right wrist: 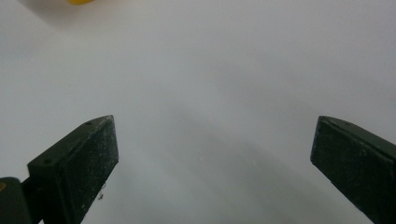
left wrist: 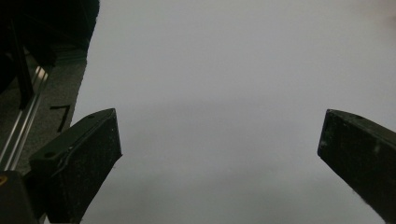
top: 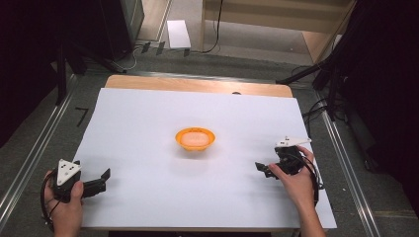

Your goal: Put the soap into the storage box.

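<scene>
One orange bowl (top: pixel 195 138) mid-sheet, something pale inside. Two grippers, left (top: pixel 102 178) and right (top: pixel 261 168), jaws wide, empty, well apart from it. White sheet (top: pixel 148 123) bare between.

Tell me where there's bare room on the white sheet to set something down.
Nearly everywhere: the white sheet is bare all around the orange bowl at its centre. Widest patches lie between bowl and far edge, and between left claw and right claw, both open.
</scene>
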Demonstrator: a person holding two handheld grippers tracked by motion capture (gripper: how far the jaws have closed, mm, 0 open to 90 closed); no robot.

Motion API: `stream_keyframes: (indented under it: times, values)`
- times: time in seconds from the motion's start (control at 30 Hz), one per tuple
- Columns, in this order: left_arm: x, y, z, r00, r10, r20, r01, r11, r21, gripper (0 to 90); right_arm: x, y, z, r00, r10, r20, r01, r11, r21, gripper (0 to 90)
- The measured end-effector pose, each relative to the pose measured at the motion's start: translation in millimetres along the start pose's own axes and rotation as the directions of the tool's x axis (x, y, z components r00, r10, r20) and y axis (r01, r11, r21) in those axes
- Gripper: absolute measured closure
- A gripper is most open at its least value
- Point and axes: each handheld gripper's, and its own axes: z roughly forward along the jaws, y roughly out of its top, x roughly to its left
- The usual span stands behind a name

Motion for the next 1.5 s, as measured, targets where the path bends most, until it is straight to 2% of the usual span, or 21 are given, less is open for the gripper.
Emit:
stream_keyframes:
  times: [0.47, 0.7, 1.03, 1.2, 1.33, 1.37, 1.5]
  values:
    - [-0.1, 0.1, 0.1, 1.0000, 0.003, 0.000, -0.003, 1.0000, 0.003, 0.0, -14.7, -42.5, -22.6, 0.9957, 0.081, 0.046, -0.078, 0.9955, -0.054, 1.1]
    - [-0.1, 0.1, 0.0, 1.0000, 0.004, -0.001, -0.004, 1.0000, 0.004, 0.0, -19.8, -61.5, -35.6, 0.9928, 0.103, 0.061, -0.098, 0.9924, -0.075, 1.2]
    - [0.3, 0.0, -0.2, 1.0000, -0.002, -0.002, 0.002, 1.0000, 0.000, 0.0, -28.5, -96.8, -58.5, 0.9833, 0.151, 0.101, -0.139, 0.9828, -0.122, 3.1]
    - [0.1, 0.0, -0.1, 1.0000, -0.001, -0.002, 0.001, 1.0000, -0.001, 0.0, -33.5, -113.3, -70.4, 0.9746, 0.196, 0.109, -0.178, 0.9719, -0.154, 3.1]
    - [0.7, 0.0, -0.2, 0.9999, -0.010, -0.002, 0.010, 0.9999, -0.002, 0.0, -36.1, -124.9, -79.7, 0.9684, 0.218, 0.122, -0.192, 0.9616, -0.197, 3.2]
    - [0.9, 0.0, -0.3, 0.9999, -0.010, -0.002, 0.010, 0.9999, -0.001, 0.0, -36.1, -128.5, -81.0, 0.9690, 0.214, 0.123, -0.186, 0.9613, -0.203, 3.3]
    - [1.7, 0.0, -0.3, 0.9999, -0.016, 0.002, 0.016, 0.9999, -0.003, 0.0, -32.3, -137.7, -88.1, 0.9653, 0.233, 0.118, -0.195, 0.9428, -0.271, 4.0]
